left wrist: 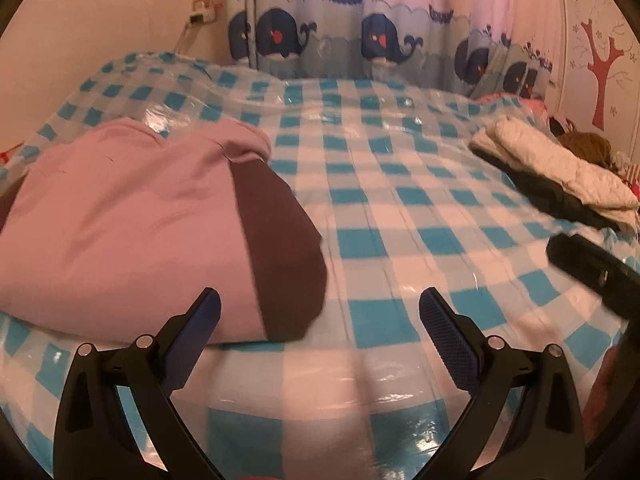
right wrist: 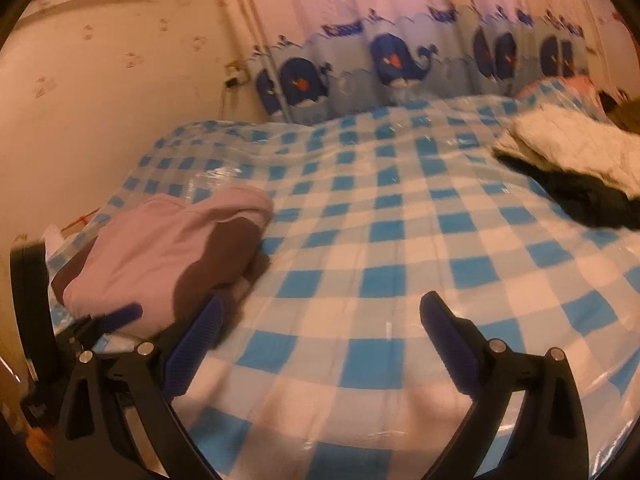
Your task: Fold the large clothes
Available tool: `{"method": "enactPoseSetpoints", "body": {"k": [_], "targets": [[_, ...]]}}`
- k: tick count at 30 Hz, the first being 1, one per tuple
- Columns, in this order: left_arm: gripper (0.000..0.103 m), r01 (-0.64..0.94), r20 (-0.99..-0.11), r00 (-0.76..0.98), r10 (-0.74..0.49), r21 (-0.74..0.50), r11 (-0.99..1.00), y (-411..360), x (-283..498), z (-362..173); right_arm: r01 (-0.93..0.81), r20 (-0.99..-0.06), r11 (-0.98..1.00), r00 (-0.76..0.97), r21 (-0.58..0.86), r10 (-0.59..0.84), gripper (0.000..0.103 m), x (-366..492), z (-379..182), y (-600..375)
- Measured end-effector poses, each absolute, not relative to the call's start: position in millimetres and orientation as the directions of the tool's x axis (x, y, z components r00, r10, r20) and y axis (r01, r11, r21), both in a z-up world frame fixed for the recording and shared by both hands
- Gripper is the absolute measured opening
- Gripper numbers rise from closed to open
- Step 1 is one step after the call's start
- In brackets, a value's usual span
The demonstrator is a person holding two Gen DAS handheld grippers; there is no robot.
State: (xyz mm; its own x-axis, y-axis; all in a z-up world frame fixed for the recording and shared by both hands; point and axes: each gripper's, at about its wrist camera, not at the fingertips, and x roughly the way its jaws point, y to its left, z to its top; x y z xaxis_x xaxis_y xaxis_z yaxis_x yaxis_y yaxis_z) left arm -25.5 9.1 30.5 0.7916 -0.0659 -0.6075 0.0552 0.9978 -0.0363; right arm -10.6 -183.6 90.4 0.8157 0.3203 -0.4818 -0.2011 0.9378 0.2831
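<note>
Left of both open tongs (left wrist: pixel 320 308) (right wrist: pixel 320 312), folded pink garment (left wrist: pixel 132 220) (right wrist: pixel 168 236)

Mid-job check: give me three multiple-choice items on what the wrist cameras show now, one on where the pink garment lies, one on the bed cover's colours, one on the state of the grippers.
1. Seen from the left wrist camera, the folded pink and brown garment lies
A. on the left of the bed
B. on the right beside the white quilted garment
C. on the floor

2. The checked bed cover is
A. red and black
B. blue and white
C. green and yellow

3. The left gripper and right gripper are
A. both shut on cloth
B. one open, one shut
C. both open and holding nothing

Answers: 1 A, it fills the left of the view, while the white quilted garment lies far right. 2 B, blue and white squares. 3 C, the fingers stand wide apart with only the cover between them.
</note>
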Motion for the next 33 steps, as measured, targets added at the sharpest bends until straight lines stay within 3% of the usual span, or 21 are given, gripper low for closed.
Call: {"method": "enactPoseSetpoints", "body": {"k": [11, 19, 25, 30, 33], "targets": [[0.096, -0.207, -0.61, 0.781, 0.132, -0.053, 0.977, 98.7, -47.3, 60.7, -0.373, -0.485, 0.904, 0.763, 0.208, 0.427, 0.096, -25.3, 99.7, -105.9], [0.096, -0.338, -0.583, 0.757, 0.296, 0.038, 0.94, 151.0, -82.0, 82.4, -0.496, -0.556, 0.855, 0.673, 0.15, 0.488, 0.096, -46.0, 114.1, -49.0], [0.096, -0.401, -0.571, 0.757, 0.319, -0.02, 0.916, 197.3, -105.0, 91.7, -0.52, -0.553, 0.837, 0.652, 0.171, 0.519, 0.096, -54.8, 120.0, -34.4], [0.096, -0.441, -0.497, 0.769, 0.402, 0.043, 0.896, 202.6, -117.5, 99.0, -0.511, -0.541, 0.838, 0.657, 0.191, 0.524, 0.096, -56.6, 125.8, -37.5], [0.095, -0.421, -0.514, 0.78, 0.357, -0.009, 0.907, 208.3, -119.0, 99.8, -0.511, -0.532, 0.838, 0.663, 0.193, 0.527, 0.096, -57.1, 128.5, -37.0]]}}
